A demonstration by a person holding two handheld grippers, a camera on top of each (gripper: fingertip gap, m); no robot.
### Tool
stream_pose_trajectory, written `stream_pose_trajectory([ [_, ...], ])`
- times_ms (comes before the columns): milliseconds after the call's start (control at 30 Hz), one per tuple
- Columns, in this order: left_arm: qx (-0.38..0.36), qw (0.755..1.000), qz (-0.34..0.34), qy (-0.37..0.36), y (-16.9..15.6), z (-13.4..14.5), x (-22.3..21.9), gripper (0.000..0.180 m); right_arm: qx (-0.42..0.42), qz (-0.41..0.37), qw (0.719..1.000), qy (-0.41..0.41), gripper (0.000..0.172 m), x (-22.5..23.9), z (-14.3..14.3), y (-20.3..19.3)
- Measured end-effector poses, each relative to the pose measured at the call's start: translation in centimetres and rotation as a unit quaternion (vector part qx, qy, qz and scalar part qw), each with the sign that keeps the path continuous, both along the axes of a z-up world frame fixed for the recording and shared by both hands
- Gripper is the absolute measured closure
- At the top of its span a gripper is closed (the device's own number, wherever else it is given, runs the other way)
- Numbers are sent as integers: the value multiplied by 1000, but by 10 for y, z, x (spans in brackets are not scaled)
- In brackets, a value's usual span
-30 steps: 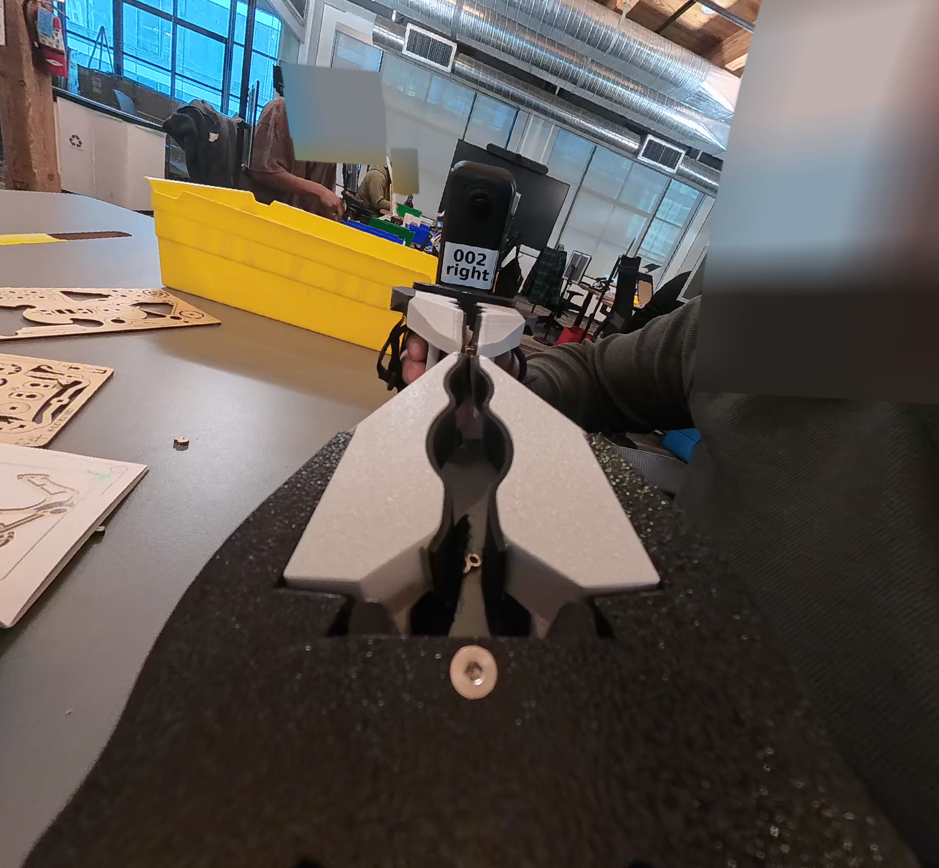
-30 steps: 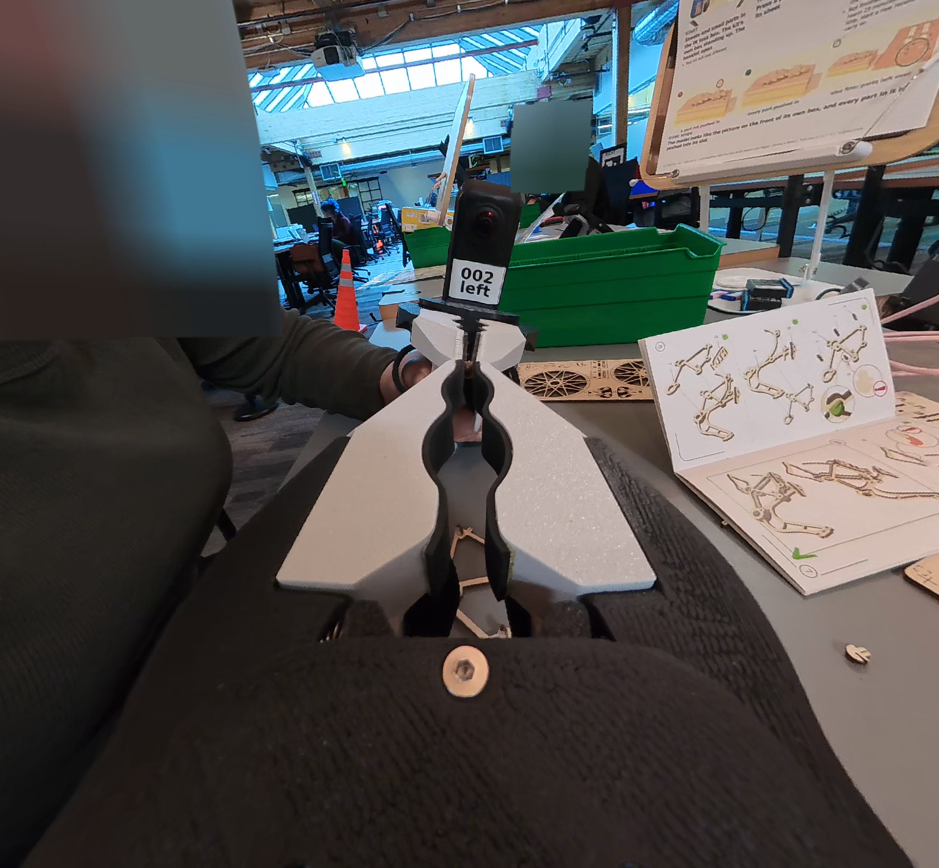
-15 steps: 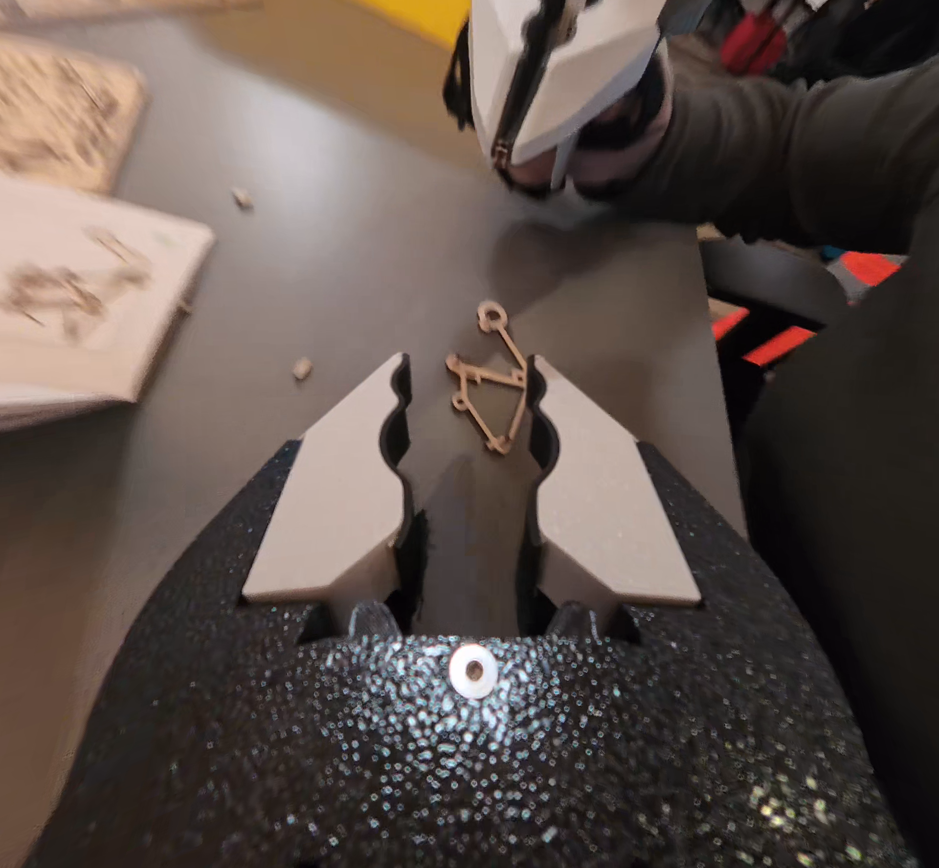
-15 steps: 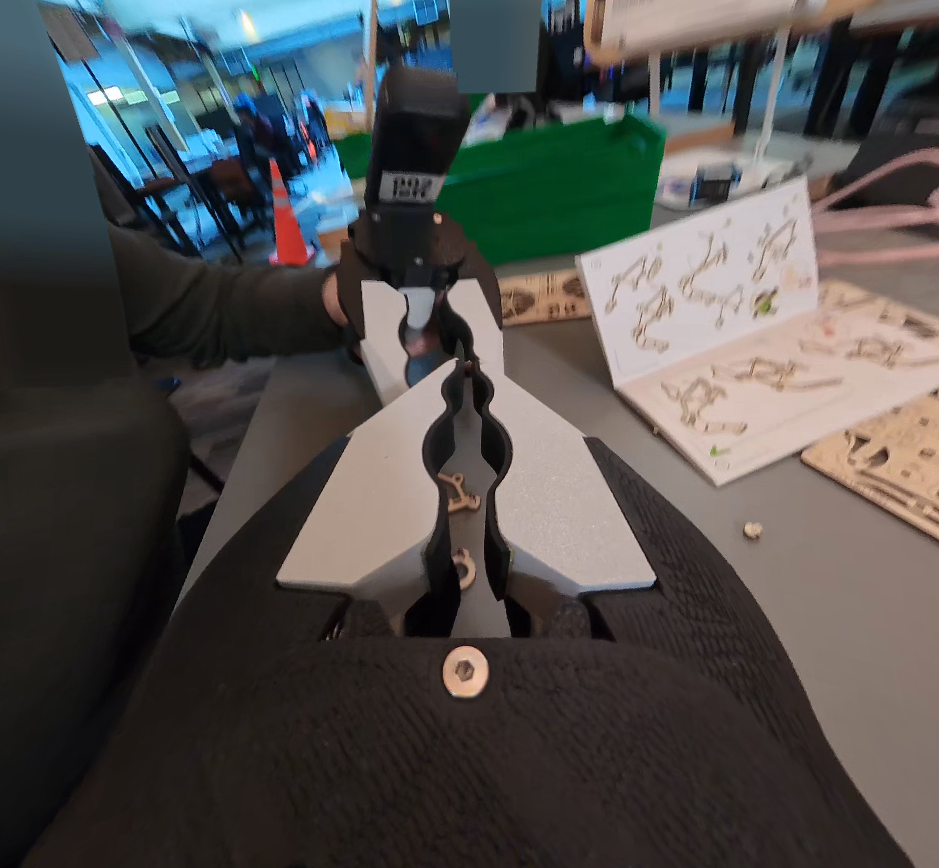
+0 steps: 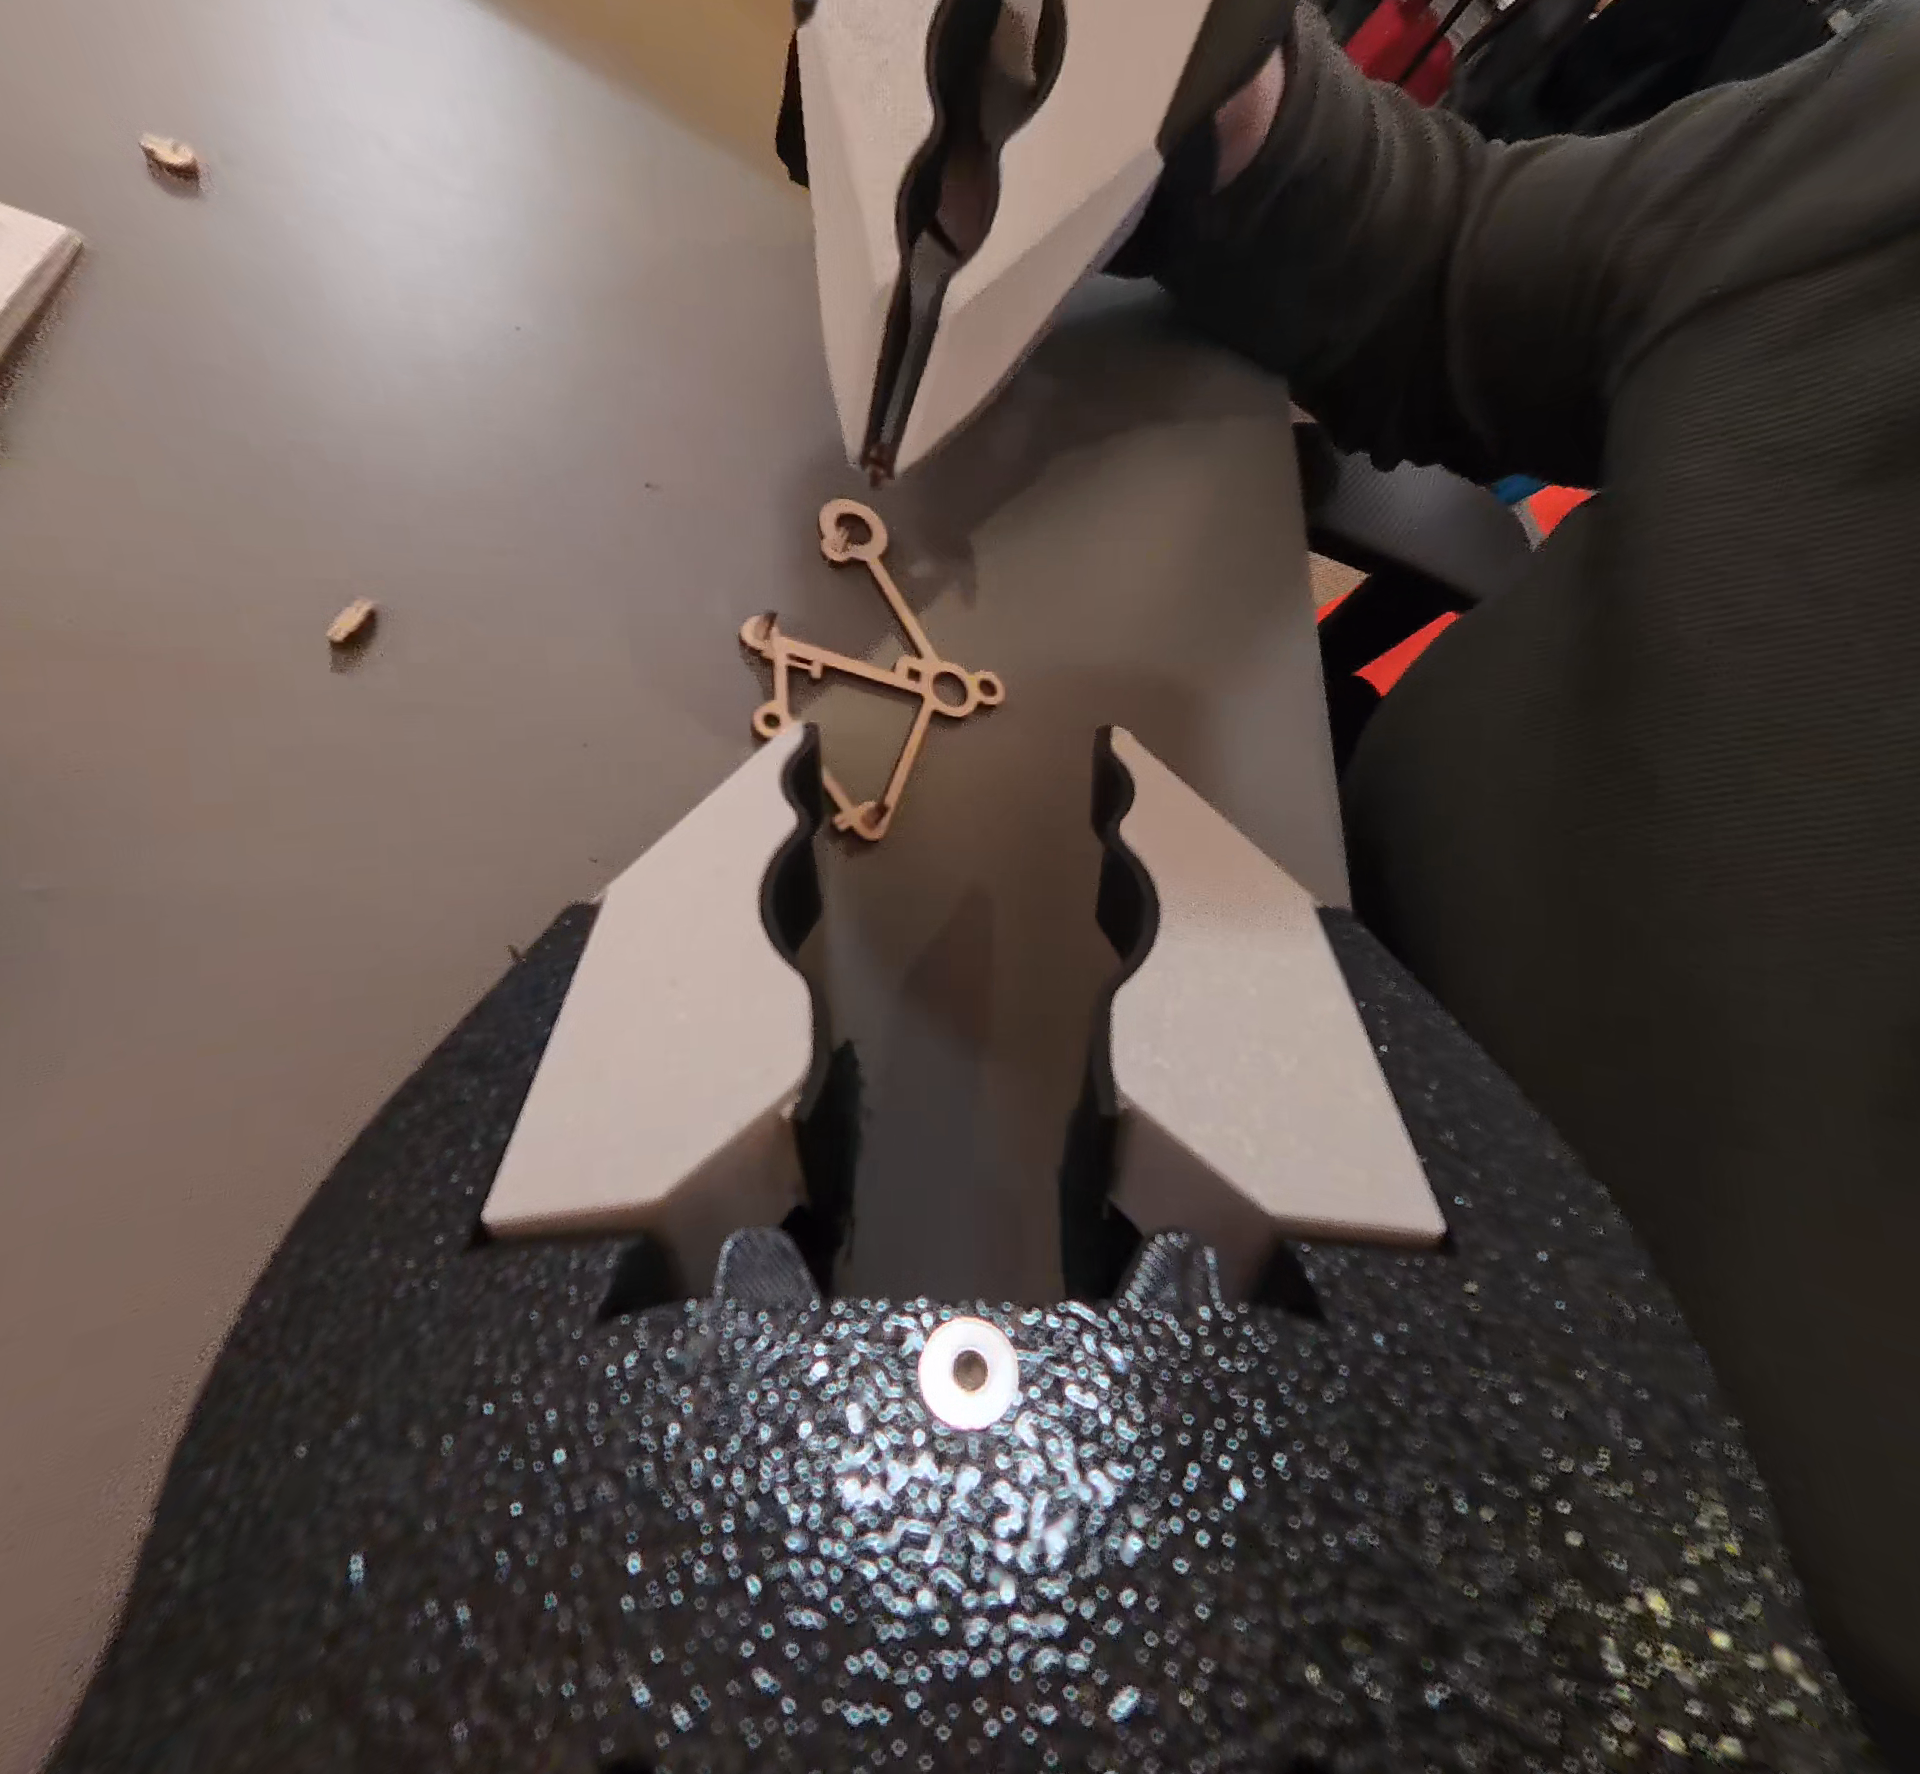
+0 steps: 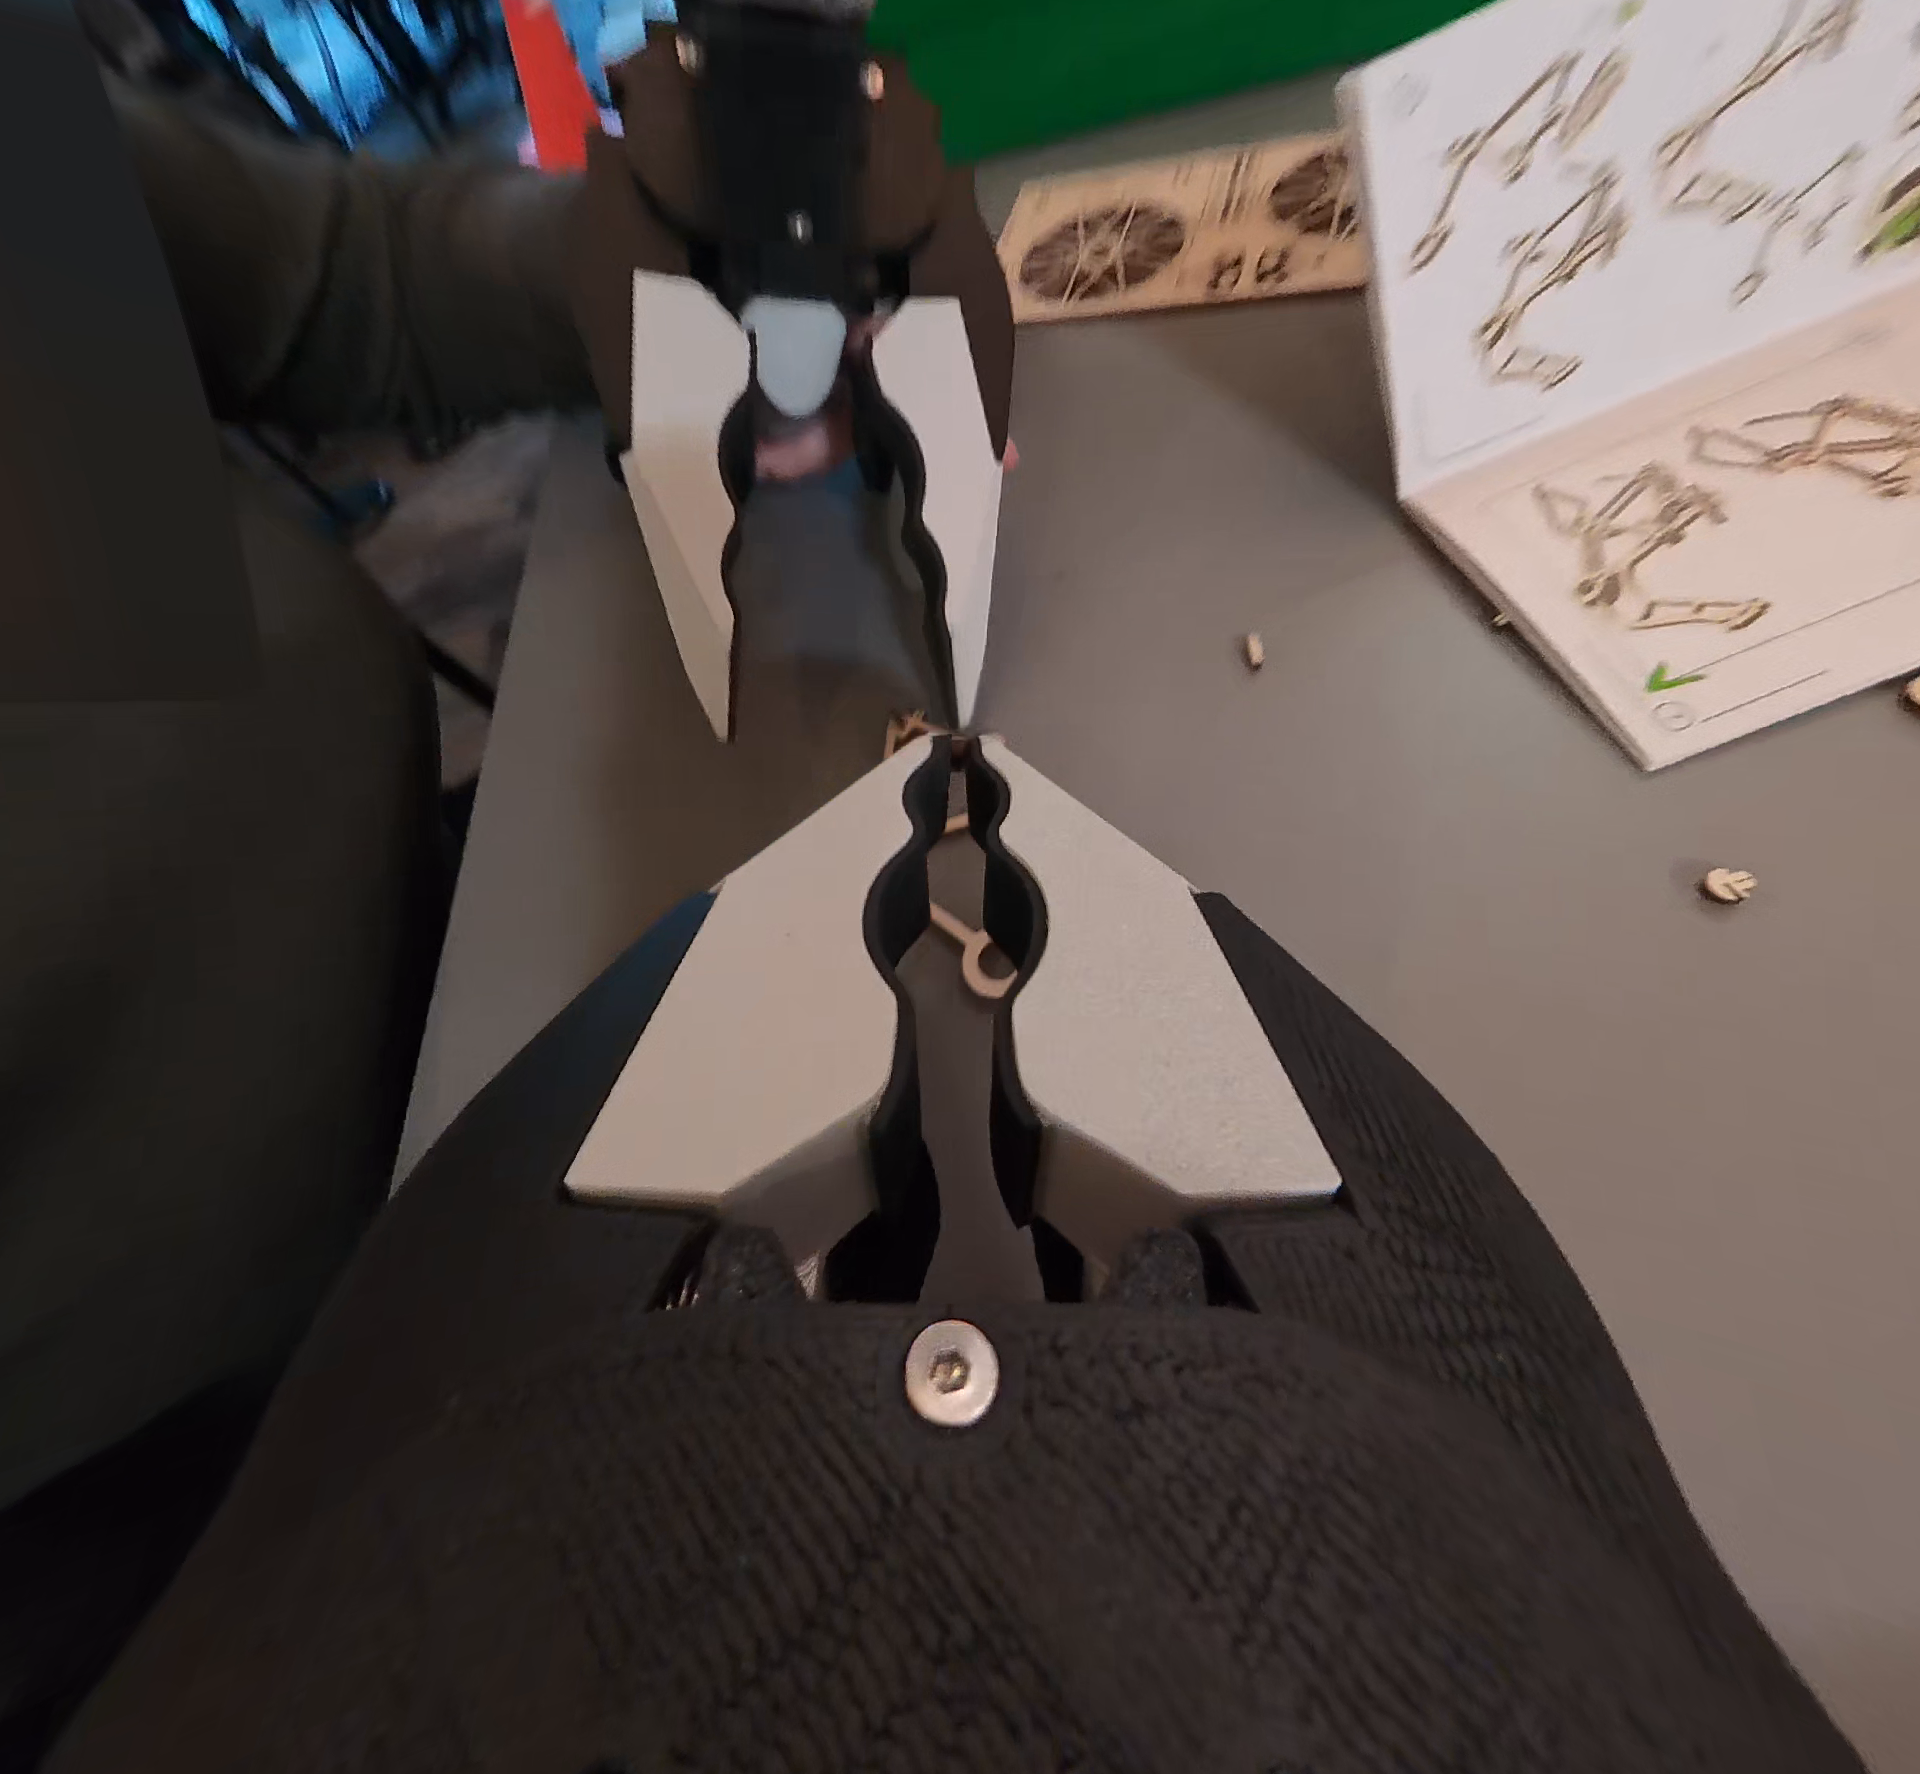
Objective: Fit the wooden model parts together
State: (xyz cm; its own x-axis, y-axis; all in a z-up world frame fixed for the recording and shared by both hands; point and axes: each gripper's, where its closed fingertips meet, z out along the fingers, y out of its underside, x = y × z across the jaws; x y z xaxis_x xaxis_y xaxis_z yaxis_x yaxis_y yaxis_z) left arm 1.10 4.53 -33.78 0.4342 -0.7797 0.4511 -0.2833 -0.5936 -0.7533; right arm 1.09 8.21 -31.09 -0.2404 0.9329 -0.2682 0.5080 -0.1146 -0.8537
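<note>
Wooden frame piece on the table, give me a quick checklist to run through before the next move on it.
1. Wooden frame piece lies flat on the grey table: ok.
2. Left tool is open, with nothing between its fingers: ok.
3. Left tool lined up on the piece: not ok; the piece sits toward its left finger, partly under that tip.
4. Right tool is shut, its tip just above the piece's ring end: ok.
5. Whether the right tool pinches a small part at its tip: cannot tell.
6. Loose wooden bits lie clear of the piece: ok.
</note>
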Motion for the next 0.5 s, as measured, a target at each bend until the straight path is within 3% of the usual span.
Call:
stream_pose_trajectory([
  [267,-24,999,-42,-25,-21,3,18,134,-32,15,999,-21,171,4,-6,-6],
  [400,12,1000,-10,-13,-7,5,8,134,-45,27,998,-29,171,8,-7,-8],
  [500,24,999,4,-34,0,15,3,134,3,34,998,-56,171,13,-15,-7],
])
